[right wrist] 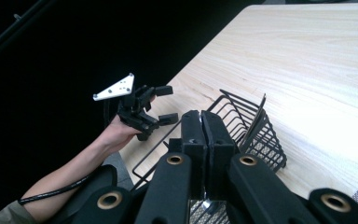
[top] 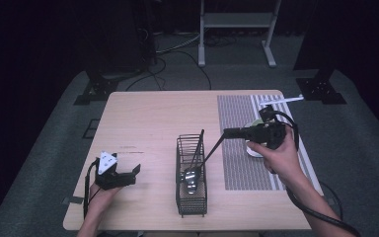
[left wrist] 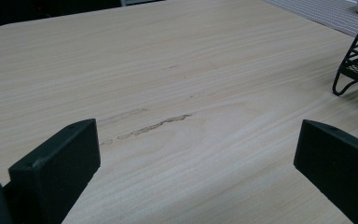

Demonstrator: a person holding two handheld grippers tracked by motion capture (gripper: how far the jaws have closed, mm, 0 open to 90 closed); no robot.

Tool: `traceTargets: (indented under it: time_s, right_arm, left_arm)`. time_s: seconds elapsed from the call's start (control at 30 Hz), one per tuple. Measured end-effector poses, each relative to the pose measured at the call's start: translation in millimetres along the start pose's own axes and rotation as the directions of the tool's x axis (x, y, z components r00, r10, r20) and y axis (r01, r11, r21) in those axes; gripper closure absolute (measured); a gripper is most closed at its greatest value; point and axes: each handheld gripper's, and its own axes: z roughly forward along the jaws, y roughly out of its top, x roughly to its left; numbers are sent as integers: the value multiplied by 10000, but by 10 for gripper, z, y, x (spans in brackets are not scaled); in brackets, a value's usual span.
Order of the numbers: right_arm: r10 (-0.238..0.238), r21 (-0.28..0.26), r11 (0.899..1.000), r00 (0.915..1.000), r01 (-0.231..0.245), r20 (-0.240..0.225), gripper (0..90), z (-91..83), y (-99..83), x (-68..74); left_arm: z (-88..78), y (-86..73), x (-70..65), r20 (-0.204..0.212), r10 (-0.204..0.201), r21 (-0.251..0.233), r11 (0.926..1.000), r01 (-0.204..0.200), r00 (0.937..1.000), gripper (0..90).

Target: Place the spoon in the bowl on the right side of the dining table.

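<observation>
Here a dark-handled utensil (top: 212, 149) slants into the black wire basket (top: 191, 197).

The wire basket (top: 192, 177) stands near the table's (top: 148, 113) front edge. A striped mat (top: 242, 123) lies to its right, utensils (top: 191, 178) inside it.

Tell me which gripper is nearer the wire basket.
Right. The right gripper reaches toward the wire basket from its right side, holding a long utensil whose end lies inside. The left gripper rests open on the table, off to the basket's left, apart from it.
</observation>
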Motion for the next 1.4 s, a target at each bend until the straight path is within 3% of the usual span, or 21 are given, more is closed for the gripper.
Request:
traceTargets:
  time_s: [0.43, 1.4]
  right_arm:
    - [333, -524, 9981, 9994, -331, 32, 887, -237, 83, -48]
    - [1258, -1421, 9828, 9909, -1178, 482, 887, -645, 36, -375]
  left_arm:
    - [7, 1, -2, 6, 58, 66, 10000, -58, 10000, 0]
    - [15, 2, -8, -2, 98, 43, 9999, -98, 10000, 0]
